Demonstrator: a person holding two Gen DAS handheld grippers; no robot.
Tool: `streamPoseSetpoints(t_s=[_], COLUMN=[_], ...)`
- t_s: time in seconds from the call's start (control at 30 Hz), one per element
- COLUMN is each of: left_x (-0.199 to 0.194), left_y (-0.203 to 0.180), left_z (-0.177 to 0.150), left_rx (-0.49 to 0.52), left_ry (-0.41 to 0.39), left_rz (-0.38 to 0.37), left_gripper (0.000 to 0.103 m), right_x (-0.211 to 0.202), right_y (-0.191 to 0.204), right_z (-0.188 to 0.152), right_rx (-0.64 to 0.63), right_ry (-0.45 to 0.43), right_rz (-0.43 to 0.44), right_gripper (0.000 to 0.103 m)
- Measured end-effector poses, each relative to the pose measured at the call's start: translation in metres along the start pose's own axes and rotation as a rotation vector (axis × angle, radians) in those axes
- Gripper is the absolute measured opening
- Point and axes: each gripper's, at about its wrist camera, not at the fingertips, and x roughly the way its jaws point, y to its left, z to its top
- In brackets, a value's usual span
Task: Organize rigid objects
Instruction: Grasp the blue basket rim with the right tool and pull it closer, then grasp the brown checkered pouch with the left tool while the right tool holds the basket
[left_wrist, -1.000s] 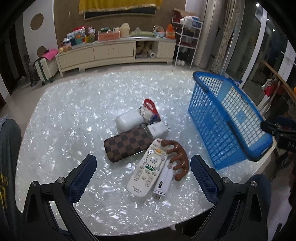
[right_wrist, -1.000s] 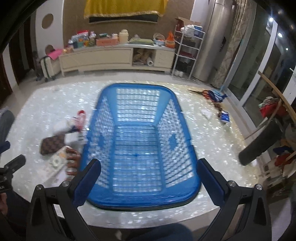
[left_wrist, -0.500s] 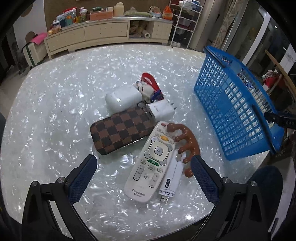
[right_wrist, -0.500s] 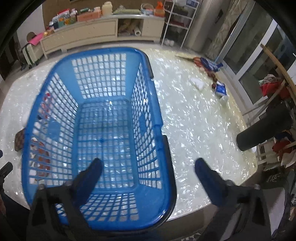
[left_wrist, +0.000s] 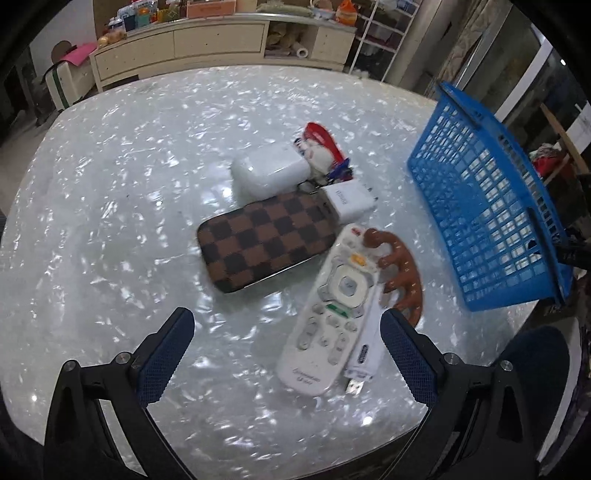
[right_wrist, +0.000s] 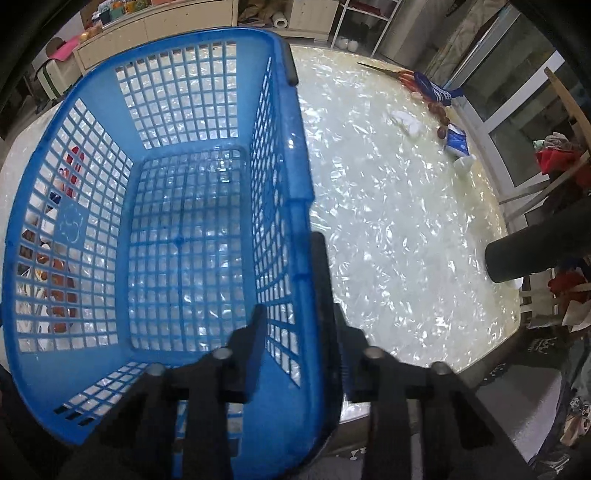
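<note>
Currently the left gripper (left_wrist: 286, 345) hangs over the pearly white table (left_wrist: 110, 192) with its jaws spread wide apart and nothing between them. Just ahead of it lies a tight cluster of small things. A white remote control (left_wrist: 332, 314) lies at a slant nearest the right finger, with a white USB stick (left_wrist: 364, 349) tucked against its right edge and a brown wooden comb-shaped massager (left_wrist: 400, 267) touching it on that same side. Left of the remote's top end sits a brown checkered case (left_wrist: 264, 245). Behind the case rest a white rounded box (left_wrist: 267, 171) and a white charger plug (left_wrist: 349, 199), and beyond those a red and white keychain toy (left_wrist: 323, 149), blurred.

To the right of the cluster stands the blue basket (left_wrist: 491, 218), apart from the small things. In the right wrist view the right gripper (right_wrist: 299, 332) has its jaws drawn together on the basket's (right_wrist: 295, 206) right side wall, one finger inside and one outside, near the rim's near corner. The basket holds nothing; through its lattice the cluster shows on the far left side. Farther right on the table lie scissors (right_wrist: 402, 74) and a small blue packet (right_wrist: 457, 139).
</note>
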Motion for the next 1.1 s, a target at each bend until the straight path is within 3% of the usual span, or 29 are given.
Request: streamPoseSetpoints(t_s=[0.2,0.27,0.37,0.57,0.73,0.87,1.1], left_x=[-0.008,-0.011,-0.015,-0.009,0.01,0.035,0.066], left_y=[0.015,0.018,0.022,0.023,0.019,0.023,0.024], left_z=[0.009,0.012,0.019,0.031,0.039,0.049,0.06], left_rx=[0.078,0.167,0.313,0.517,0.627,0.66,0.711], left_ry=[0.046,0.061,0.06,0.046,0.039,0.091,0.109], left_rz=[0.027,0.028,0.105,0.113,0.06,0.017,-0.044], left_gripper=[0.102,0.102,0.102,0.102,0.102,0.102,0.102], right_x=[0.005,0.005,0.003,0.004,0.007,0.006,0.005], right_y=[-0.008,-0.007,-0.005,-0.004,-0.006,-0.003,-0.003], right_z=[0.0,0.0,-0.002,-0.001,0.0,0.0,0.001], right_rx=[-0.003,-0.021,-0.025,-0.036,-0.032,-0.055,-0.047], right_ry=[-0.002,-0.007,-0.013,-0.021,-0.02,-0.018,-0.013], right_rz=[0.071,0.071,0.092,0.108,0.122,0.1,0.115], right_gripper=[0.011,0.011,0.009,0.008,0.008,0.009,0.009])
